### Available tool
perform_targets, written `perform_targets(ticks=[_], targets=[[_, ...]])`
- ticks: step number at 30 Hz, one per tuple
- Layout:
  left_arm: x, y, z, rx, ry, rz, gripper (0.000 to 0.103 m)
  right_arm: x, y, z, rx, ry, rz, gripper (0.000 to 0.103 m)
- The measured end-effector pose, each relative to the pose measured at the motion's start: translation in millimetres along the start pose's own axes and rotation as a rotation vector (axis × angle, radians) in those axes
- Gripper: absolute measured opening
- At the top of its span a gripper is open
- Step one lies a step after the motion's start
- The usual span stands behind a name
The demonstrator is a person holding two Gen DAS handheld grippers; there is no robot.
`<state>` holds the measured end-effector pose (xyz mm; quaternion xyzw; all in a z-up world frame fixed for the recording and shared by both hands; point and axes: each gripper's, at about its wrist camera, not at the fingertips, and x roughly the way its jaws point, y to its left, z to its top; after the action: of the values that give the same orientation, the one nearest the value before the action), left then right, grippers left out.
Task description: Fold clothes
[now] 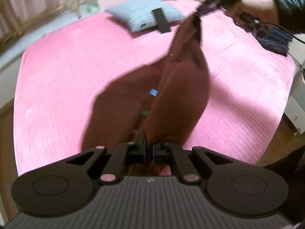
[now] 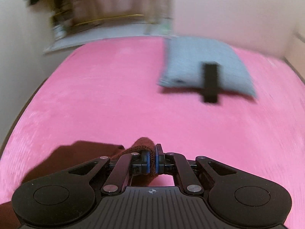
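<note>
A dark brown knitted garment [image 1: 171,99] with small coloured patches hangs stretched in the air above the pink bed [image 1: 66,66]. My left gripper [image 1: 148,148] is shut on its near end. My right gripper [image 1: 202,11], held in a hand at the upper right of the left wrist view, is shut on the garment's far end. In the right wrist view the right gripper [image 2: 151,160] pinches a fold of the brown garment [image 2: 141,147], and the rest hangs down to the left.
A grey folded cloth [image 1: 144,15] with a black remote-like bar [image 1: 162,21] on it lies at the far side of the bed; it also shows in the right wrist view [image 2: 202,64]. A dark blue folded item [image 1: 274,40] lies at the bed's right edge. Wooden floor surrounds the bed.
</note>
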<state>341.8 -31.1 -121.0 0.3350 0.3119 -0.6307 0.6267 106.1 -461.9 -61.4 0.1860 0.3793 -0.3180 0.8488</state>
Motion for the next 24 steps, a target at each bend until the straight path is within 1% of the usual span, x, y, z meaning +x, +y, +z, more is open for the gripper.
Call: perform_targets(ticks=[3, 6, 7, 8, 11, 13, 14, 18, 20, 21, 23, 24], targets=[[4, 4, 39, 0.089, -0.039, 0.000, 0.003, -31, -56, -6, 0.101, -0.016, -0.033, 0.003], [2, 13, 84, 0.191, -0.104, -0.003, 0.004, -63, -81, 0, 0.193, -0.068, -0.060, 0.003], [0, 16, 99, 0.226, -0.129, -0.003, 0.004, -79, -91, 2, 0.213, -0.093, -0.071, 0.003], [-3, 14, 117, 0.263, -0.158, 0.003, 0.003, -91, -92, 1, 0.224, -0.119, -0.085, 0.003], [-14, 12, 170, 0.367, -0.252, 0.024, 0.004, -130, -110, 14, 0.252, -0.204, -0.135, 0.003], [-22, 4, 196, 0.422, -0.307, 0.031, 0.004, -156, -117, 22, 0.269, -0.260, -0.184, 0.003], [-25, -2, 212, 0.447, -0.336, 0.028, 0.004, -172, -127, 23, 0.279, -0.286, -0.209, 0.003], [-23, -34, 265, 0.533, -0.430, 0.004, 0.004, -233, -166, 13, 0.273, -0.369, -0.301, 0.003], [-25, -60, 280, 0.567, -0.468, -0.010, 0.004, -261, -188, 4, 0.263, -0.409, -0.332, 0.004], [-25, -74, 281, 0.585, -0.477, -0.019, 0.004, -272, -197, -5, 0.260, -0.420, -0.341, 0.004], [-19, -107, 271, 0.622, -0.478, -0.046, 0.004, -281, -218, -34, 0.252, -0.414, -0.348, 0.004], [-14, -122, 259, 0.627, -0.462, -0.064, 0.004, -288, -228, -52, 0.249, -0.404, -0.348, 0.004]])
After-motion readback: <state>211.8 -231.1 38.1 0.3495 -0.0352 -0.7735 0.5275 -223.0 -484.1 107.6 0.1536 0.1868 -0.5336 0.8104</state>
